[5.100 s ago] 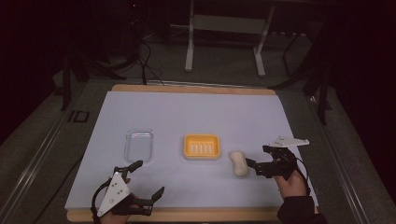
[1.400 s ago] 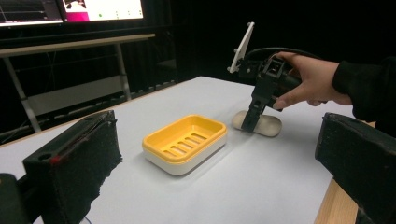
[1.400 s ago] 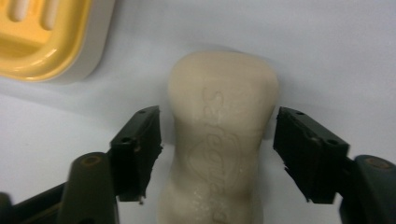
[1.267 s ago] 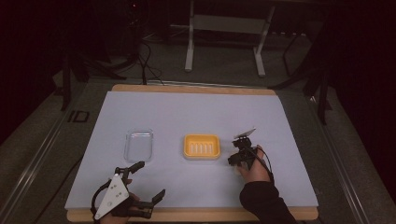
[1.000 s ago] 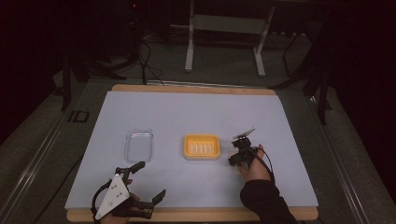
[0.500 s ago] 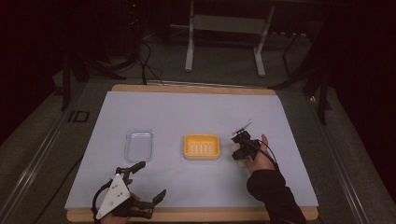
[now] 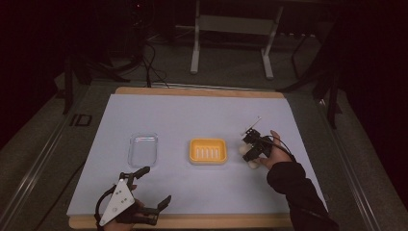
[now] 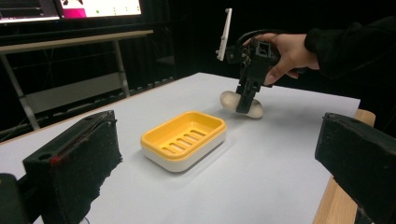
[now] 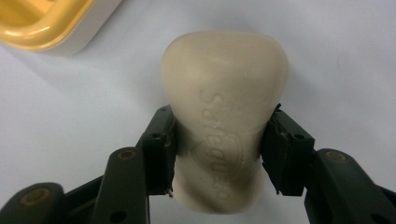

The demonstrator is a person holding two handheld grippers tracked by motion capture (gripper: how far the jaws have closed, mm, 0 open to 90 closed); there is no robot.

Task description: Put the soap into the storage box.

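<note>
A cream bar of soap (image 9: 224,107) lies between the jaws of my right gripper (image 9: 219,154), which is shut on its waist. In the high view that gripper (image 7: 251,150) holds the soap (image 7: 252,163) just right of the yellow soap dish (image 7: 208,150). Seen from the left gripper view, the soap (image 8: 254,108) hangs slightly above the table beside the dish (image 8: 184,138), under the right gripper (image 8: 246,95). My left gripper (image 7: 151,190) rests open near the table's front left edge, with nothing between its pads (image 8: 74,168).
A clear plastic lid or tray (image 7: 143,149) lies left of the soap dish. The white mat (image 7: 192,115) covers the wooden table, whose front edge (image 7: 192,221) runs by the left gripper. Table legs and cables stand in the dark beyond.
The right gripper came in from the right, shut on the soap and has shifted it slightly up and back near the dish. The left gripper has stayed put.
</note>
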